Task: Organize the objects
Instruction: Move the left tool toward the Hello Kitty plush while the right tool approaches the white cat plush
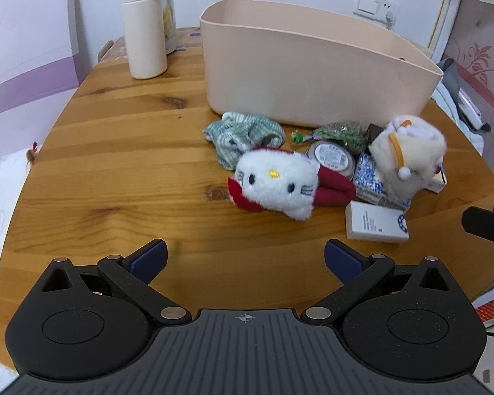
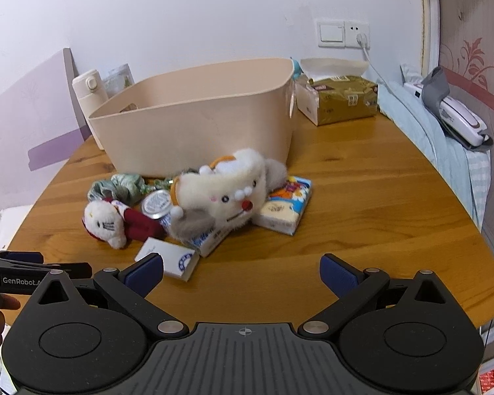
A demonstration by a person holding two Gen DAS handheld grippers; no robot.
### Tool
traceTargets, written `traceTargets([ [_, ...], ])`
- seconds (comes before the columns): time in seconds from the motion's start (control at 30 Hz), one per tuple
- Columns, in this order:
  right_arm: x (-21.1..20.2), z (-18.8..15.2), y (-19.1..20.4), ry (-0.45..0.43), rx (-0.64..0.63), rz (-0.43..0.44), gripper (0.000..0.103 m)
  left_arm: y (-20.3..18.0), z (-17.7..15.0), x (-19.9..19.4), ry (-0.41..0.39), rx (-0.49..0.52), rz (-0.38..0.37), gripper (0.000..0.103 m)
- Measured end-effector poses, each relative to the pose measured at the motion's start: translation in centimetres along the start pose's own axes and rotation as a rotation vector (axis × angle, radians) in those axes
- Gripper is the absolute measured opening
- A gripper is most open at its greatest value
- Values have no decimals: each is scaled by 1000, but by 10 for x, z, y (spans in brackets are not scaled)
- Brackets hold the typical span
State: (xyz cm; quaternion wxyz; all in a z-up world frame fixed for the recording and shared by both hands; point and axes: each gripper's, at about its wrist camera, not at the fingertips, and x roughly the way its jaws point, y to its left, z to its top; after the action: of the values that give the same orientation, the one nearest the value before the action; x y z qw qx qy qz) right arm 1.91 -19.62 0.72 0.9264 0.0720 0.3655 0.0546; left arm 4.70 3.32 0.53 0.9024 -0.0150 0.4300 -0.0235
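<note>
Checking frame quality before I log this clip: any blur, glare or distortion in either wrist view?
Left wrist view: strong fisheye bending of the table edge, dark corners; the fluffy cream toy looks softly blurred, the cat toy sharper. Right wrist view: same bending, even indoor light, no harsh glare; the bin is slightly soft.

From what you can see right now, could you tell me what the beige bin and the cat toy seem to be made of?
The beige bin looks like matte moulded plastic: smooth, seamless walls with a rounded rim. The cat toy looks like soft plush: fuzzy white pile, stitched face, red fabric.
</note>
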Motion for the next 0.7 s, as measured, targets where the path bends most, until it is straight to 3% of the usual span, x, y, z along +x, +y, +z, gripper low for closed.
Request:
traceTargets([
  [0.4,13,21,8,-28,-26,7,100,3,22,10,-19,13,-26,103],
  [0.7,36,38,15,1,-33,15,97,3,39,27,-2,6,-60,103],
])
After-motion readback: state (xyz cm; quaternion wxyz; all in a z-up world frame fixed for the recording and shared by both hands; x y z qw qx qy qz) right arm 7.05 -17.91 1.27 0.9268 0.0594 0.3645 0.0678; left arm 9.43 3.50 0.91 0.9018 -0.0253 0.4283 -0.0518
